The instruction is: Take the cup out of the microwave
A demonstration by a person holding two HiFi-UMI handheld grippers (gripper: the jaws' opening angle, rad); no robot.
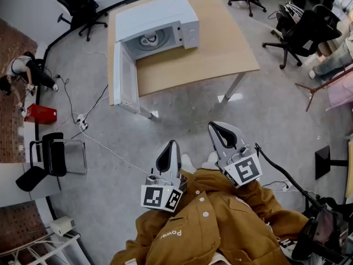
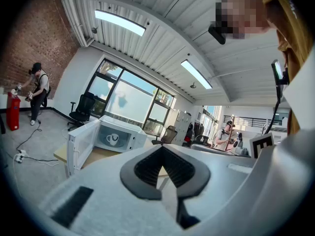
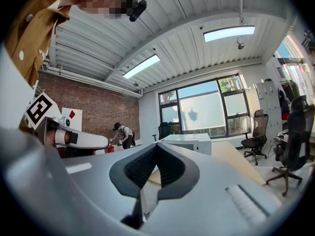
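We look steeply down from head height on the microwave (image 1: 157, 26), upper middle; both gripper views face it level, from well away.

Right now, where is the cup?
In the head view the white cup sits inside the open microwave, at the left end of the wooden table, near the picture's top.

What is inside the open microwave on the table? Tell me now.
A white cup stands on the round turntable inside the microwave. From above, the casing hides the back and sides of the cavity.
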